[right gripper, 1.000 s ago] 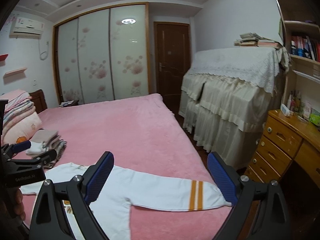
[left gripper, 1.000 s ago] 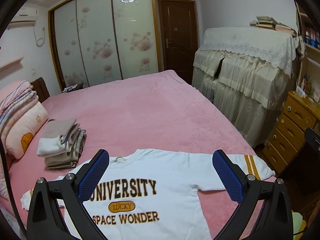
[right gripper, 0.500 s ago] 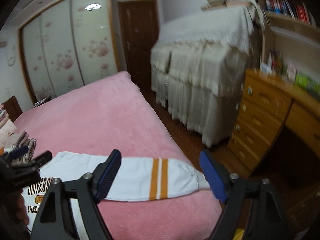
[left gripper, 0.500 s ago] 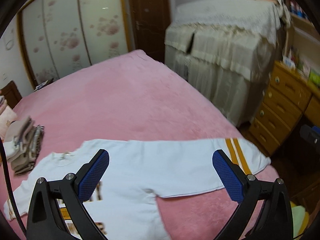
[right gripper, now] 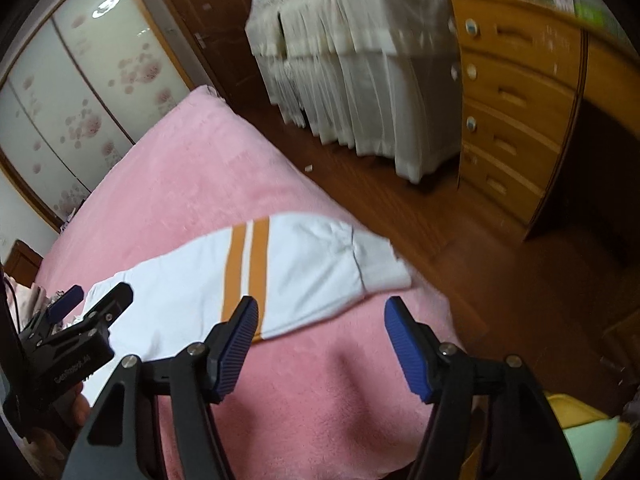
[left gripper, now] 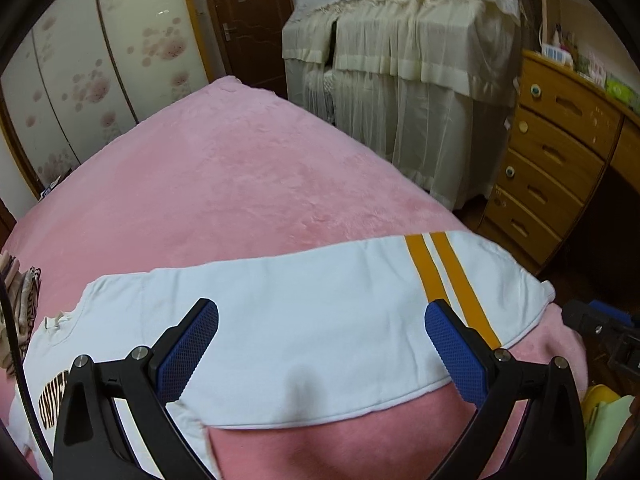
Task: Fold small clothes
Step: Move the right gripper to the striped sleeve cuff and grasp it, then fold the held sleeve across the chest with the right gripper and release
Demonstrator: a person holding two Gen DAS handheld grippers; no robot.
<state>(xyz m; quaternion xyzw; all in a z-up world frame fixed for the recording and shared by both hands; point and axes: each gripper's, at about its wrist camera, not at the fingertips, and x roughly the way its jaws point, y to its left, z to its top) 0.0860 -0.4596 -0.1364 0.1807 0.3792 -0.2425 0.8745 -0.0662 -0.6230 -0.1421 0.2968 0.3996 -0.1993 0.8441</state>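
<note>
Both grippers are pointed steeply down at the white sweatshirt (left gripper: 304, 320), which is spread flat on the pink bed (left gripper: 240, 168) w/ one sleeve stretched out toward the bed's edge.

Left gripper (left gripper: 322, 354) is held over the middle of that sleeve (right gripper: 288, 268), jaws spread wide, released, nothing pinched; the blue pads (left gripper: 188, 350) are seen above the fabric, contact can't be confirmed. Right gripper (right gripper: 318, 344) is angled down near the cuff end, tilted so the whole room looks slanted. Its jaws have just been closing but a clear gap is still shown, and only pink blanket is seen between them; the sleeve's lower edge near the orange stripes (right gripper: 246, 264) sits just by the left pad, not clamped.

Diffs between views:
- in the left wrist view the chest print (left gripper: 50, 398) and neckline are shown at bottom left, plus a bit of a folded clothes pile (left gripper: 18, 300) at the far left edge. Only the tip of the right gripper is caught at the right edge
- in the right wrist view the grey-seamed cuff (right gripper: 376, 260) hanging at the bed's corner is visible, the wood floor (right gripper: 460, 232) too, and the left gripper is seen from the side w/ part of the hand (right gripper: 76, 404) holding it
- the wooden drawers (left gripper: 552, 160) and cream-draped furniture (left gripper: 404, 80) are caught by both, blurrier in the right one
</note>
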